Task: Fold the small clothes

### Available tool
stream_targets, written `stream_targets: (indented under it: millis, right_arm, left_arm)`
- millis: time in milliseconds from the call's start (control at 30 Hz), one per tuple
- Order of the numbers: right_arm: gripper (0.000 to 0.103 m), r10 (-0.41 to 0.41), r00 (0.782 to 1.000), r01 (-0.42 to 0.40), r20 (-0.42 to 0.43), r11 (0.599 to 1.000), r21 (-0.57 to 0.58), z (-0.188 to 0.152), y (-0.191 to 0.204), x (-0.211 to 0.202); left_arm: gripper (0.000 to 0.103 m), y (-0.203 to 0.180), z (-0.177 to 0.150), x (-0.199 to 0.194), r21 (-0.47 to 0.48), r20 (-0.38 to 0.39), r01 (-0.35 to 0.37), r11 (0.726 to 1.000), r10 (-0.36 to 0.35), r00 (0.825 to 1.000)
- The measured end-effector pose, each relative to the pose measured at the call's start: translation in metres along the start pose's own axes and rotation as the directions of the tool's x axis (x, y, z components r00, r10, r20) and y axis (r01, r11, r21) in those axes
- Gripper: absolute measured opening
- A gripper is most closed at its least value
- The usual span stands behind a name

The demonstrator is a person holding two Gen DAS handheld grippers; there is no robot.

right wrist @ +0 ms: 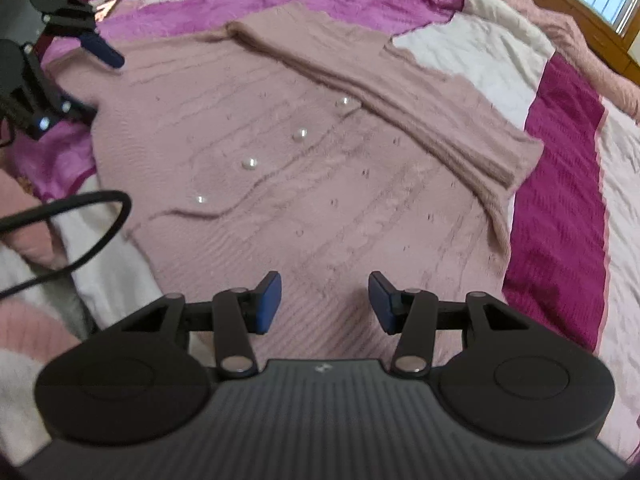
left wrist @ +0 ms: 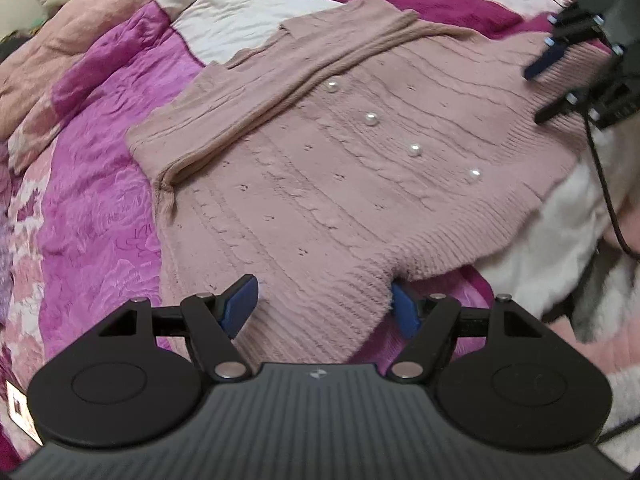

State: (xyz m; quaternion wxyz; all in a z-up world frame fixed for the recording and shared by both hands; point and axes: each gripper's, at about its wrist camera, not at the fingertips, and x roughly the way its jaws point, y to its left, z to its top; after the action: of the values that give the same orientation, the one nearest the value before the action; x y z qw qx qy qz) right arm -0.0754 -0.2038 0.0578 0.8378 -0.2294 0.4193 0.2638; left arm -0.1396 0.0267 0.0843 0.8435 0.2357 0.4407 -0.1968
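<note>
The bedspread (left wrist: 100,184), patched in magenta, purple, white and pale pink, lies under both of my tongs and runs out ahead of them on every side.

The pink sweater (left wrist: 320,184) lies flat on the bedspread, straight ahead of both tongs. It is a knitted cardigan with a ribbed hem. One sleeve (left wrist: 304,80) is folded across the body as a diagonal band, beyond the buttons as seen from either tong.

My left tong (left wrist: 322,304) sits low at one end of the ribbed hem, pointing along the sweater. Its jaws are spread wide. The hem corner lies between them: the blue pad (left wrist: 404,312) on one side is tucked partly under the knit edge, the other pad stands just beside the fabric. They do not pinch the cloth.

My right tong (right wrist: 324,304) hovers over the opposite end of the hem, pointing across the sweater body. Its jaws are spread, with ribbed knit visible in the gap. I cannot tell whether the pads touch the fabric. In the left view this tong (left wrist: 538,94) appears at the far right edge of the sweater, jaws apart.

A black cable (right wrist: 80,216) loops beside my right tong, off the sweater's edge.

Four pearl buttons (left wrist: 415,149) run in a diagonal row across the sweater front, between the two tongs.
</note>
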Motion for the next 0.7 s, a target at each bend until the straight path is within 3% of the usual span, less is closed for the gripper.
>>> stream_targets:
  millis: [200, 367, 500, 700]
  right_arm:
    - [0.051, 0.065, 0.998, -0.065, -0.006, 0.996, -0.057, -0.01, 0.009, -0.017]
    - [0.05, 0.11, 0.992, -0.116, -0.055, 0.986, -0.118, -0.017, 0.019, -0.017]
    - [0.052, 0.056, 0.997, -0.065, -0.056, 0.983, -0.171, -0.018, 0.027, -0.005]
    - [0.052, -0.108, 0.994, 0.103, -0.006, 0.963, -0.25, -0.011, 0.032, 0.007]
  left_arm:
    - [0.076, 0.002, 0.002, 0.0, -0.058, 0.053, -0.019, 0.998, 0.022, 0.998]
    - [0.076, 0.01, 0.004, 0.006, -0.133, 0.049, -0.033, 0.991, 0.04, 0.998]
    - [0.076, 0.013, 0.0, 0.009, -0.157, 0.033, -0.039, 0.987, 0.044, 0.998]
    - [0.076, 0.011, -0.007, 0.008, -0.157, 0.03, -0.051, 0.986, 0.056, 0.998]
